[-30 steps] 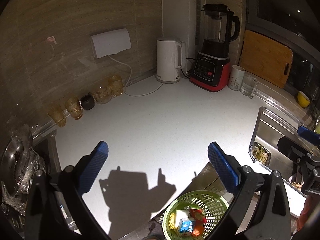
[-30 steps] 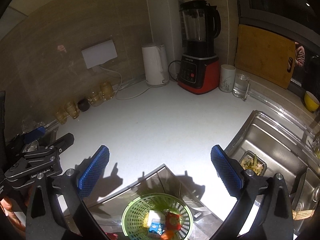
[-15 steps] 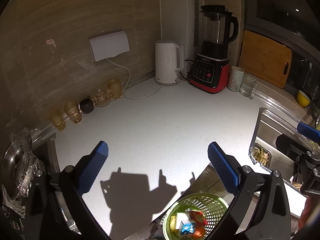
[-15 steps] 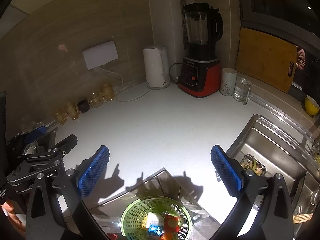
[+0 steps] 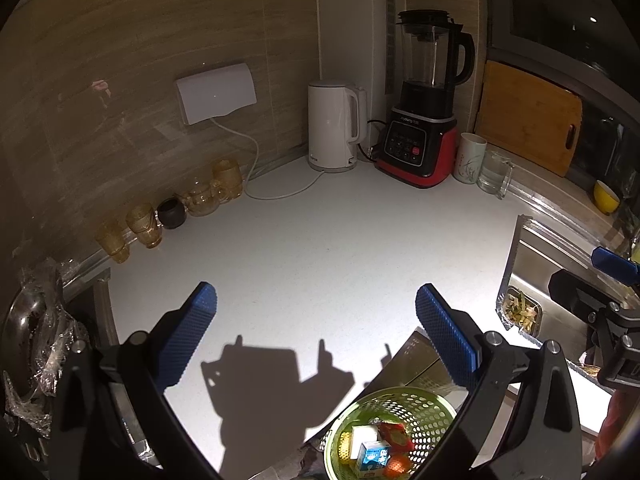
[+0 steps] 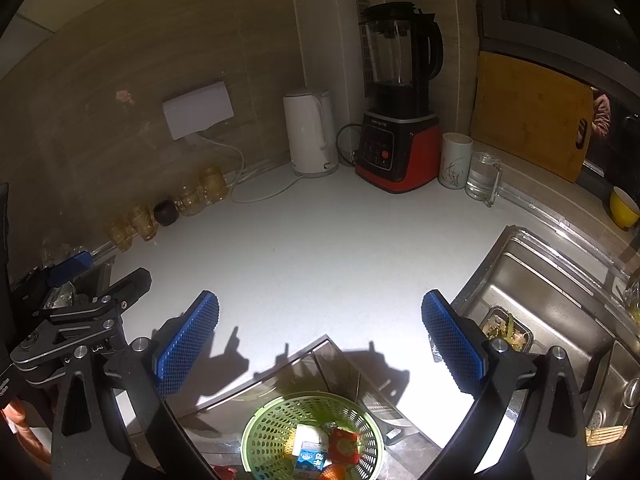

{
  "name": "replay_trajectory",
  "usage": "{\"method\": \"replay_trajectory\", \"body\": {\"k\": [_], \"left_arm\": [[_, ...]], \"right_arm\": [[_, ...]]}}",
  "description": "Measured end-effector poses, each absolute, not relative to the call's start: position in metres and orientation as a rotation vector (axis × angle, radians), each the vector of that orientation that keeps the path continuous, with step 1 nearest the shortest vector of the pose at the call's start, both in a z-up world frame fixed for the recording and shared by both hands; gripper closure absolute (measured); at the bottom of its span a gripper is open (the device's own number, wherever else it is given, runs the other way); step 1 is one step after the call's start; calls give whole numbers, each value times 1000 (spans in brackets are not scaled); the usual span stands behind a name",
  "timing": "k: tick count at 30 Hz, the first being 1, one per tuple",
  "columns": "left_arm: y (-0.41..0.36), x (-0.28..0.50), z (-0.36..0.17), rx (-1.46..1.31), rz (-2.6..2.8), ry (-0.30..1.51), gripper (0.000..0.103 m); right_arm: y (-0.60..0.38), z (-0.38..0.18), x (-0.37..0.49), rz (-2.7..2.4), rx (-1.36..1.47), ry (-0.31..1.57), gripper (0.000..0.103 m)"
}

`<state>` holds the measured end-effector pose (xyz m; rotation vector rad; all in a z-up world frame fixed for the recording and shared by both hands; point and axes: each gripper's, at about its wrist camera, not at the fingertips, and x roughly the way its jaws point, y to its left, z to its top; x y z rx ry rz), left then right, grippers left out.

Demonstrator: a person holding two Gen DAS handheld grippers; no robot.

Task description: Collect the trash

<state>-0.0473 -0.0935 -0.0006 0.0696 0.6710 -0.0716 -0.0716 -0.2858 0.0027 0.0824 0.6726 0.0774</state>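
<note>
At the far left of the left wrist view, crumpled clear plastic lies over a metal pan beside the white desk. Along the wall stand amber glasses in a row, with a small dark cup among them. Above them a white wall box sends a cord down to the white kettle. Just right of the kettle is the red-and-black blender, then a white mug and a clear glass jug side by side. A wooden cutting board leans against the wall behind them, and a yellow bowl sits further right.

The left gripper hovers above the desk, its jaws wide apart and holding nothing. Low in the view, below the desk edge, sits the green basket — inside it are a small blue-and-white carton, a white box and a red packet.

The right gripper also hangs over the desk, jaws spread and empty. In its view the basket lies between and below the two blue pads. To the right is the steel sink — a small tray of vegetable scraps rests in it.
</note>
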Motion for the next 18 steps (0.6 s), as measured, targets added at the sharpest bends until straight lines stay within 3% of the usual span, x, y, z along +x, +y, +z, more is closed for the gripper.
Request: {"method": "replay_trajectory", "body": {"k": [18], "left_arm": [[-97,-47,-2,78,-79,670,8]], "right_arm": [[-285,2,-70,74,90,678,2]]}}
